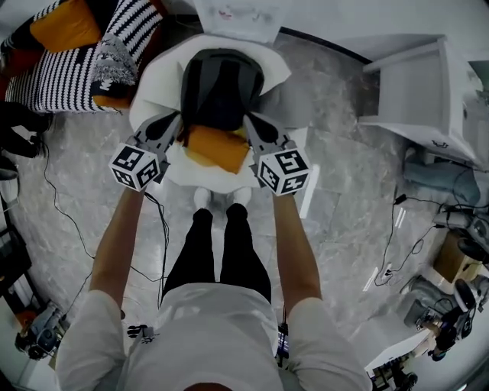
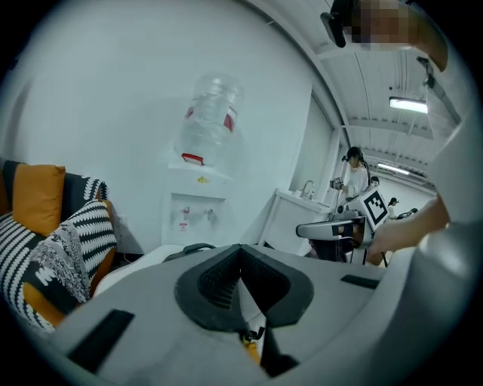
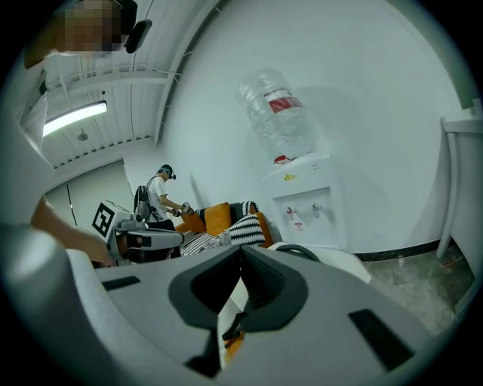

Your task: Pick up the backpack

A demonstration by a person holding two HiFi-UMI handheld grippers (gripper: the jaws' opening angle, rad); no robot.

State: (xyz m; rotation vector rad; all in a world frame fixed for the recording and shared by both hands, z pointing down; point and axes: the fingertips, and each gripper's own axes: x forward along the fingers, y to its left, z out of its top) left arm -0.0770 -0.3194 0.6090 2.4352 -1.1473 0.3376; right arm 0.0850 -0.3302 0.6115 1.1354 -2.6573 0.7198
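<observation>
Head view: overhead, facing steeply down. Gripper views: low, nearly level, side by side. All three share the water dispenser [image 2: 196, 215] and striped sofa [image 2: 45, 249].

The backpack [image 1: 221, 95] lies on the seat [image 1: 153, 103] before you, your left gripper [image 1: 177, 124] at its left and your right gripper [image 1: 252, 124] at its right. Behind the seat stands the dispenser [image 1: 233, 19]. The sofa [image 1: 53, 72] is to the left and the cabinet [image 1: 428, 92] to the right.
</observation>
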